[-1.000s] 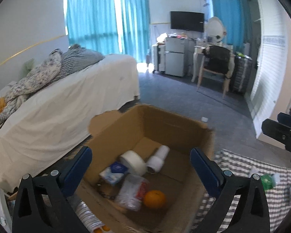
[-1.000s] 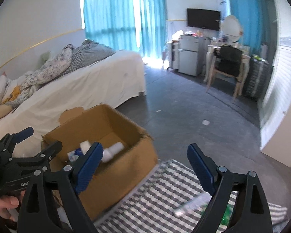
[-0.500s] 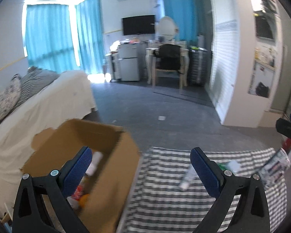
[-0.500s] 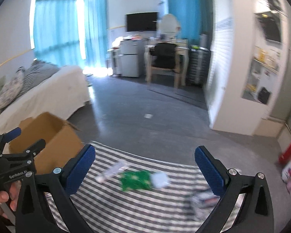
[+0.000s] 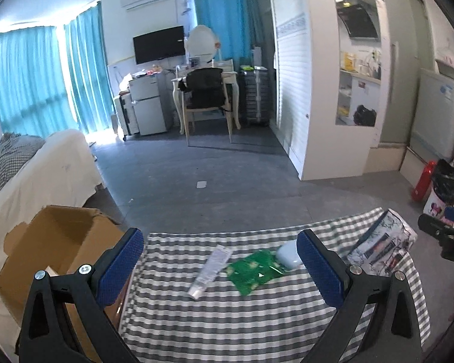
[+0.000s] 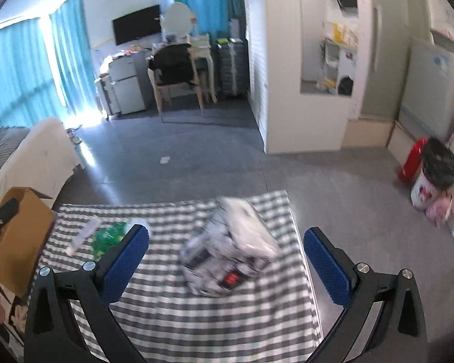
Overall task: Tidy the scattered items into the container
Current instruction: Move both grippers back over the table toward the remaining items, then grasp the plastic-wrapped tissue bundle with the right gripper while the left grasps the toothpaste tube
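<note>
A grey-and-white striped cloth [image 5: 227, 317] covers the table. On it lie a white tube [image 5: 210, 266], a green packet [image 5: 252, 270], a pale blue rounded object [image 5: 289, 254] and a printed tissue pack [image 5: 381, 243] at the right end. The open cardboard box [image 5: 54, 242] stands off the cloth's left edge. My left gripper [image 5: 220, 267] hovers open above the tube and packet, holding nothing. My right gripper [image 6: 226, 261] is open wide over the blurred tissue pack [image 6: 230, 248], its pads clear of it.
A bed with a white sheet [image 5: 45, 166] stands left of the box. Grey floor [image 5: 196, 166] stretches beyond the table to a desk and chair [image 5: 207, 96]. A white partition wall [image 5: 314, 106] rises at the right, with a red extinguisher [image 5: 422, 180] and a bagged bin [image 5: 445, 187].
Both grippers swung right, away from the cardboard box and over the striped cloth. The right gripper opened wider and now frames the tissue pack; the left now frames the tube and green packet.
</note>
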Action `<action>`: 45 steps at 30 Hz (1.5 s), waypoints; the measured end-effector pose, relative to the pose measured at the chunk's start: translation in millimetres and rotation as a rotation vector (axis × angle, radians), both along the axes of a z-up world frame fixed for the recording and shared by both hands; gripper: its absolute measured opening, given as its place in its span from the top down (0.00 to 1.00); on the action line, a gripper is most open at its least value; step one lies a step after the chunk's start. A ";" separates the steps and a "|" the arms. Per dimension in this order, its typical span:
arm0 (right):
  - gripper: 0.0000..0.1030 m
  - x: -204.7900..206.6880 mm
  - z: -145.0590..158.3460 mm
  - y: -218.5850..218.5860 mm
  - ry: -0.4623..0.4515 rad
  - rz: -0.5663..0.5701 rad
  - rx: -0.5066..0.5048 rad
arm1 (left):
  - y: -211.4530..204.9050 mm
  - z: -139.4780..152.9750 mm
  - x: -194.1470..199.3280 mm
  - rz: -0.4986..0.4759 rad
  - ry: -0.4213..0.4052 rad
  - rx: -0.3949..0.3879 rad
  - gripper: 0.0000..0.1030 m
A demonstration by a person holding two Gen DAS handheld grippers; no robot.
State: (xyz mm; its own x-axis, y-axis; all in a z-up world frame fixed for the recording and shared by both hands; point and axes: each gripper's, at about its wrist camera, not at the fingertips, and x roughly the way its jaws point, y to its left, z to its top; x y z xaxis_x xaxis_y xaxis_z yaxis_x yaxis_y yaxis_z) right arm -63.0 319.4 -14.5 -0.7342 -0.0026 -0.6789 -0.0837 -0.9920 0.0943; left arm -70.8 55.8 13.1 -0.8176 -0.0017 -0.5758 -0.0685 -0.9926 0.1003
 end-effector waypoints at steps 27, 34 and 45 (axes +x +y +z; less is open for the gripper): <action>0.39 -61.0 -83.9 12.9 -0.169 0.029 -0.044 | 10.1 -46.4 -21.6 0.016 -0.076 -0.033 0.00; 0.69 -50.8 -72.2 -3.3 -0.129 0.080 -0.029 | 0.0 -52.0 -28.9 0.025 -0.093 -0.006 0.00; 0.70 -27.5 -35.8 -6.0 -0.051 0.091 -0.012 | -17.7 -68.4 -33.7 0.032 -0.087 -0.022 0.00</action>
